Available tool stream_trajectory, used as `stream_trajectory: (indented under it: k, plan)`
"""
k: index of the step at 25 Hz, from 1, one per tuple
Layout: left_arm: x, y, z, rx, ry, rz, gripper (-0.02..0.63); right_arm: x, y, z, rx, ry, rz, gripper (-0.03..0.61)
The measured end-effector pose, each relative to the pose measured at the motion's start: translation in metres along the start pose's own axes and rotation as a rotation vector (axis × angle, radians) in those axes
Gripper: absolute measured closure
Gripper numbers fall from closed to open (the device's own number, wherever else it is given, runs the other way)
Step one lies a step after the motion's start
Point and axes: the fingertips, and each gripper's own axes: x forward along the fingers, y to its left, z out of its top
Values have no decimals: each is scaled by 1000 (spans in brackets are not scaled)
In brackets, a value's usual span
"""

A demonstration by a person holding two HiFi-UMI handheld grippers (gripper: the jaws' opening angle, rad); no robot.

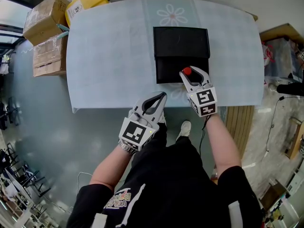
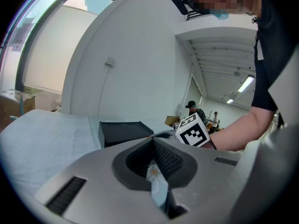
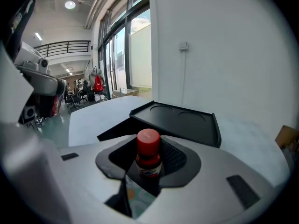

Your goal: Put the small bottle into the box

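Note:
A small bottle (image 3: 148,155) with a red cap (image 1: 187,71) stands upright between the jaws of my right gripper (image 1: 190,73), which is shut on it. It hangs over the near edge of the black box (image 1: 181,53), which lies open on the pale table (image 1: 109,56); its lid (image 3: 180,120) shows two round recesses in the right gripper view. My left gripper (image 1: 159,99) is shut with nothing in it, held at the table's near edge, left of the box (image 2: 122,131). The right gripper's marker cube (image 2: 192,130) shows in the left gripper view.
Cardboard boxes (image 1: 47,18) and a yellow package (image 1: 85,1) stand off the table's far left corner. A wooden slatted panel (image 1: 237,125) lies on the floor at right. The person's shoe (image 1: 184,128) is below the table edge. People stand far off in the hall (image 2: 196,110).

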Motion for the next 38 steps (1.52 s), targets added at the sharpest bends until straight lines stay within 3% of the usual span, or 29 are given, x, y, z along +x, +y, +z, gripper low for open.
stream_trajectory:
  k: [16, 33, 35, 38]
  plan:
    - [-7, -23, 9, 15, -39, -16, 606, -22, 5, 7, -34, -16, 15, 426]
    - [-17, -90, 33, 79, -100, 16, 606, -134, -2, 63, -26, -254, 4, 428]
    - [-19, -103, 37, 86, -114, 22, 606, -155, -4, 72, -15, -294, -1, 444]
    - [-24, -119, 43, 97, -134, 31, 606, -187, -6, 83, 8, -350, -18, 554]
